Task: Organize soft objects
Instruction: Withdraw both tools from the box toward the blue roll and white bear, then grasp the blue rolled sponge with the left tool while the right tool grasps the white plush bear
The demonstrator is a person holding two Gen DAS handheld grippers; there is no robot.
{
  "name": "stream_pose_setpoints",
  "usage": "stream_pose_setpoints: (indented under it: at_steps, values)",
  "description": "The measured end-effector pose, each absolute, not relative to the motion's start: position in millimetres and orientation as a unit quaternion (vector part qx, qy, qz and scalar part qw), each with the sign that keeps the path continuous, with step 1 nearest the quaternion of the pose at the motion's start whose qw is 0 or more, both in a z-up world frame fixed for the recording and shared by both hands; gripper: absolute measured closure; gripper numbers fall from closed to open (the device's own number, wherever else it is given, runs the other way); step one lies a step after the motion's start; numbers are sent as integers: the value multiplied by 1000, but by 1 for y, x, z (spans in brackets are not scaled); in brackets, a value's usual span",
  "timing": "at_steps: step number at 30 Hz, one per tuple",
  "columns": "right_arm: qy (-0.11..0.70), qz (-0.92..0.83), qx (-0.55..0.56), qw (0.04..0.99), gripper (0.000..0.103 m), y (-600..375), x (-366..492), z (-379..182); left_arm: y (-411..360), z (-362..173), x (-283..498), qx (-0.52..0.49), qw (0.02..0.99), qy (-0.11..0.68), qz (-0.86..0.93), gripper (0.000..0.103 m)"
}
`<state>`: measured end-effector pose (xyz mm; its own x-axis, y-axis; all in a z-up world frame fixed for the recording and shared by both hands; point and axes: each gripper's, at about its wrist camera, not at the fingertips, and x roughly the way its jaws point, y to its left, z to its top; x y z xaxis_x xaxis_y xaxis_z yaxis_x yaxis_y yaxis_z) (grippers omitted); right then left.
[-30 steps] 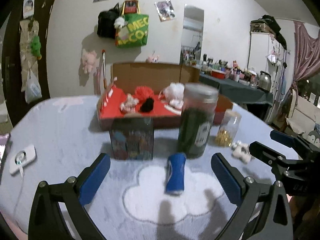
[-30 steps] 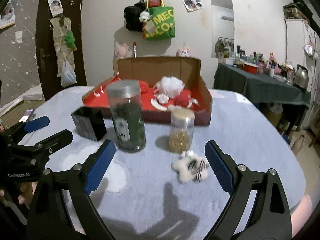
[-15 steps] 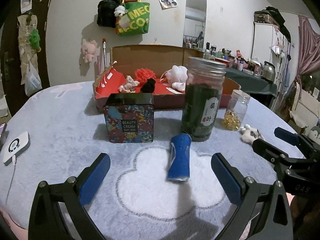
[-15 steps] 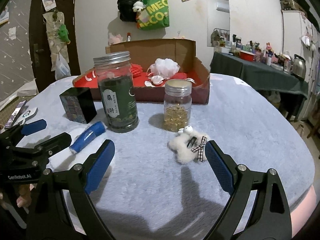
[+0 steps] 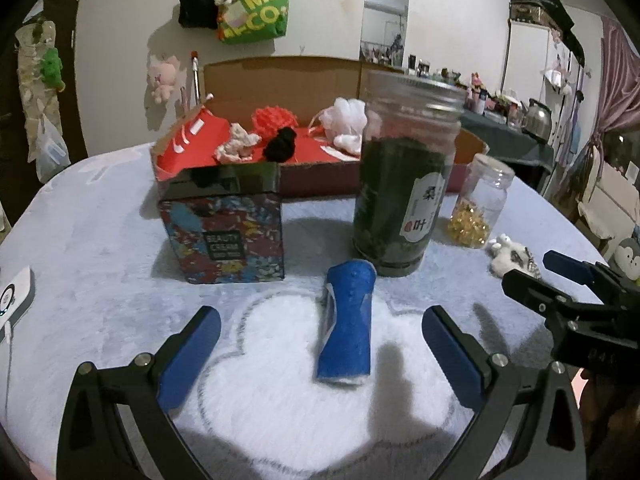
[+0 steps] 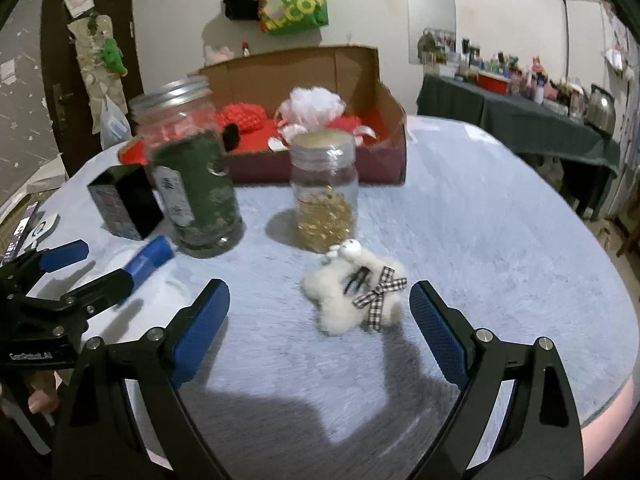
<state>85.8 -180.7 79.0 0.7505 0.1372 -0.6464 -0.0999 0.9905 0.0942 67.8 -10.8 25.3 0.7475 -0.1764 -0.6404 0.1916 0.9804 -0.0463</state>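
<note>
A blue soft roll lies on the pale blue table cover, between the wide-open fingers of my left gripper; it also shows in the right wrist view. A white fluffy plush with a checked bow lies just ahead of my open, empty right gripper; it shows in the left wrist view too. A cardboard box with a red lining at the back holds red, black and white soft pieces.
A tall jar of dark green leaves, a small jar of gold capsules and a patterned tin stand in front of the box. A white device lies at the table's left edge. The right gripper reaches in from the right.
Both grippers have moved forward and lower toward the table. The blue roll now lies between the left fingers and the white plush sits closer to the right fingers.
</note>
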Motion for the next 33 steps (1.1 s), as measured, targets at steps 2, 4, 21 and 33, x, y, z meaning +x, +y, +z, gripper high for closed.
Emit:
stream_pose_setpoints:
  at_steps: [2, 4, 21, 33]
  values:
    - [358, 65, 31, 931, 11, -184, 91, 76, -13, 25, 73, 14, 932, 349, -98, 4]
    - [368, 64, 35, 927, 11, -190, 97, 74, -13, 24, 78, 17, 929, 358, -98, 8]
    - [378, 115, 25, 918, 64, -189, 103, 74, -24, 23, 79, 53, 910, 383, -151, 79]
    - [360, 212, 54, 907, 90, -149, 87, 90, -19, 35, 78, 43, 907, 377, -183, 79]
